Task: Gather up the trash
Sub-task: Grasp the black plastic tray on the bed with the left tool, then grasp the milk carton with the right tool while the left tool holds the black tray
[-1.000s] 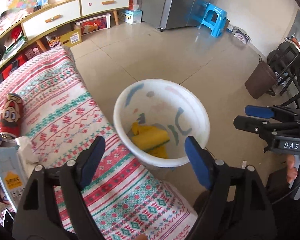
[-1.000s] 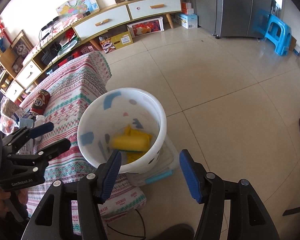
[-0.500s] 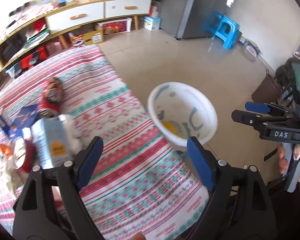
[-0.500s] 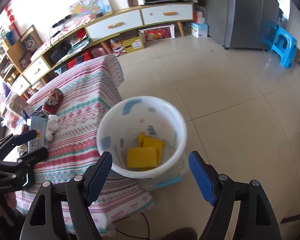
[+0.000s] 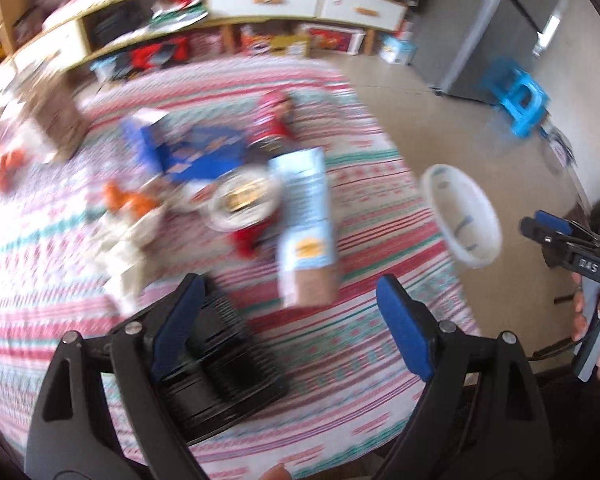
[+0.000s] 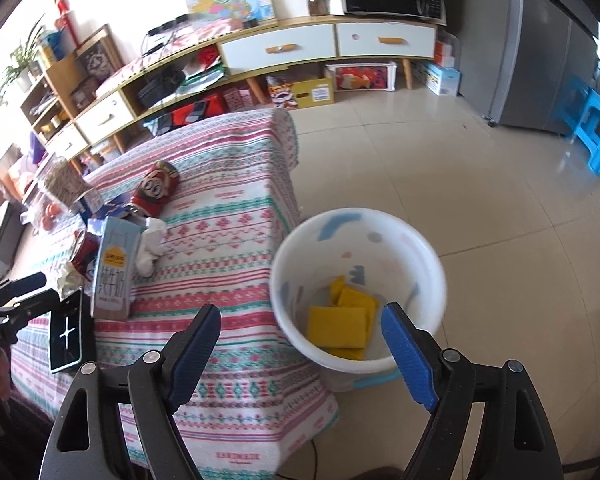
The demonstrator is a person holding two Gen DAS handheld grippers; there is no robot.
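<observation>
A white bin (image 6: 358,280) stands on the floor beside the table and holds yellow sponges (image 6: 342,326); it also shows in the left wrist view (image 5: 462,216). Trash lies on the patterned tablecloth (image 6: 228,216): a pale blue milk carton (image 5: 306,224) (image 6: 114,268), a red can (image 6: 154,194) (image 5: 274,128), crumpled tissue (image 6: 150,246), a blue wrapper (image 5: 196,152) and a foil lid (image 5: 242,200). My left gripper (image 5: 288,328) is open and empty above the table, near the carton. My right gripper (image 6: 300,352) is open and empty beside the bin.
A black ribbed object (image 5: 220,364) lies under the left gripper; it appears as a black device with a white cross in the right wrist view (image 6: 66,334). A low cabinet (image 6: 284,50), a fridge (image 6: 540,48) and a blue stool (image 6: 594,128) stand behind.
My left gripper has swung left from over the bin to over the trash on the table; its view is blurred by motion. My right gripper has drawn back slightly from the bin.
</observation>
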